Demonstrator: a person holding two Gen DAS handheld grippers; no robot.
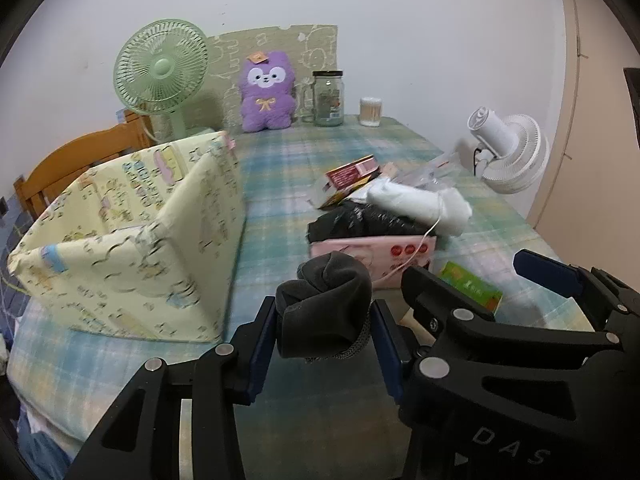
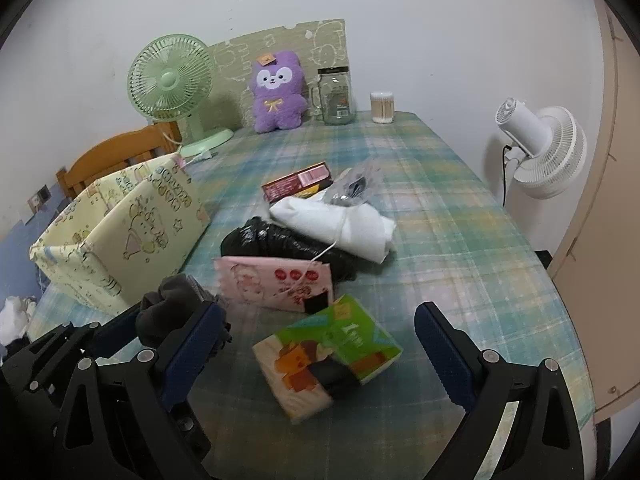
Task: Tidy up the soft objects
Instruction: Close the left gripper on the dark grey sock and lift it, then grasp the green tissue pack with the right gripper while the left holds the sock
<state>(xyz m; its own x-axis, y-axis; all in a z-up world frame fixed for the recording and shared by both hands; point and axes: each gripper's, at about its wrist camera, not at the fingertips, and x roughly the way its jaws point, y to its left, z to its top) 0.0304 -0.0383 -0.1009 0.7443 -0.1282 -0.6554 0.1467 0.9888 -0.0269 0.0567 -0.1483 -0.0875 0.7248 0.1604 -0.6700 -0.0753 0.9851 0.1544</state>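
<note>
My left gripper (image 1: pixel 325 334) pinches a rolled grey sock (image 1: pixel 324 300) near the tabletop's front edge; right gripper (image 2: pixel 320 344) spread, empty. Fabric bin (image 1: pixel 132 224) at left edge looks empty; white bundle (image 2: pixel 340 228) and black bundle (image 2: pixel 280 244) remain mid-table.

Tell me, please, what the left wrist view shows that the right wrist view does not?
Left wrist only: the left gripper seen head-on, shut on the rolled dark grey sock.

Right wrist only: the whole green and orange tissue pack between the open right gripper's fingers, and white cloth beyond the table's left edge.

Both: the yellow patterned fabric box, purple plush toy and pink tissue pack.
</note>
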